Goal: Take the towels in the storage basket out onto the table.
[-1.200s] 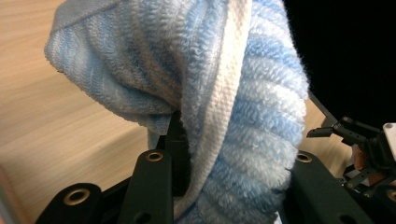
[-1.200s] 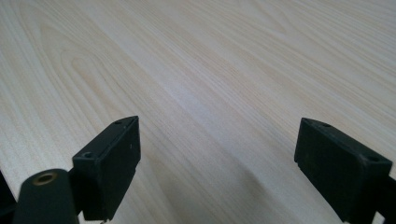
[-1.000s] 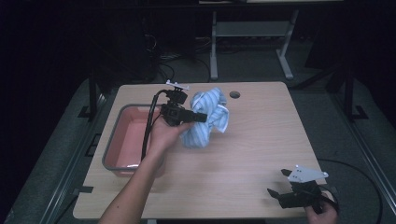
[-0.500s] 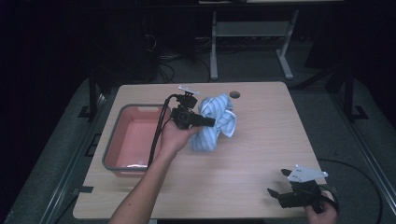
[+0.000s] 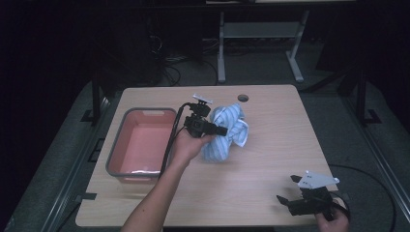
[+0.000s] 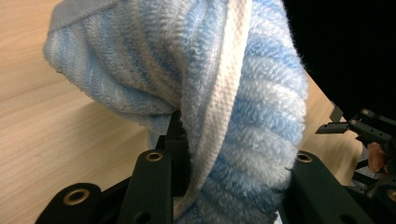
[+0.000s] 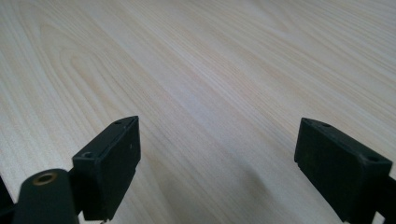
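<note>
no readable text, as far as visible.

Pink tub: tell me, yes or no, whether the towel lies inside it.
No, the towel sits on the table right of the pink tub.

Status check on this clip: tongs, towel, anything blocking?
Left tongs shut on blue striped towel, bunched over table. Right tongs open, empty. Pink bin alongside; nothing blocking.
</note>
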`<action>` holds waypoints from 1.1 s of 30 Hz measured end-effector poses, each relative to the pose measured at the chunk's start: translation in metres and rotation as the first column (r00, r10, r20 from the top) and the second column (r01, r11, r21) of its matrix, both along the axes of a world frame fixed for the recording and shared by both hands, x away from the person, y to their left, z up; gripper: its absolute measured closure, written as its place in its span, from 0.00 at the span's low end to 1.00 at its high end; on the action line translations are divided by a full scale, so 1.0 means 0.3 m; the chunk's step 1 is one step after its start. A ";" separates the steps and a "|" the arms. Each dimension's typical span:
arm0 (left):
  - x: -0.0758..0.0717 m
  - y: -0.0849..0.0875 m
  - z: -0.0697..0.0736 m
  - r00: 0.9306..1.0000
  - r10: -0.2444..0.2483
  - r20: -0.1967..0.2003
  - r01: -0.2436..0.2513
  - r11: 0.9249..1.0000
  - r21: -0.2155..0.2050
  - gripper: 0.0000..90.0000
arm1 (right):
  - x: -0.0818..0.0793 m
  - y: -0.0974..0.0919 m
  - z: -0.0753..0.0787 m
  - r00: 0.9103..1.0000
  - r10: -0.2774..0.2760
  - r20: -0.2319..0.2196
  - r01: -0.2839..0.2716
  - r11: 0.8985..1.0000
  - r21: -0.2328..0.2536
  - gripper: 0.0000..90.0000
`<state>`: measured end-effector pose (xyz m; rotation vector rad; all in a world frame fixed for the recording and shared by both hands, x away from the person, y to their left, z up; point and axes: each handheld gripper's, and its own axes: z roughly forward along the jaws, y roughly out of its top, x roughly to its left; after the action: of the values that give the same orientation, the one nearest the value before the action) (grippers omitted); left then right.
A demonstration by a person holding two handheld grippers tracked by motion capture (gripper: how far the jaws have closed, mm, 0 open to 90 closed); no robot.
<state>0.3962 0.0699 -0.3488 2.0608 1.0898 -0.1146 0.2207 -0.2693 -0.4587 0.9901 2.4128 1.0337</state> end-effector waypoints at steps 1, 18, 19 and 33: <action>0.002 -0.004 -0.005 1.000 0.001 -0.003 -0.001 1.000 0.001 0.73 | 0.000 0.001 -0.001 1.000 0.000 0.000 0.000 1.000 0.000 0.15; 0.022 -0.067 -0.091 0.999 0.011 -0.032 -0.009 0.999 0.041 0.72 | 0.006 0.000 -0.003 1.000 0.003 -0.001 -0.003 1.000 0.006 0.15; 0.022 -0.074 -0.097 0.999 0.015 -0.034 -0.014 0.999 0.040 0.72 | 0.006 0.001 -0.003 1.000 0.004 -0.001 -0.004 1.000 0.006 0.15; 0.006 -0.168 -0.191 0.998 0.004 -0.060 0.002 0.996 0.095 0.70 | 0.005 0.004 0.002 1.000 0.006 0.000 -0.006 1.000 0.001 0.15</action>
<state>0.3980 0.0194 -0.4062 2.1533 1.1530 -0.1274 0.2223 -0.2682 -0.4582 0.9833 2.4167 1.0369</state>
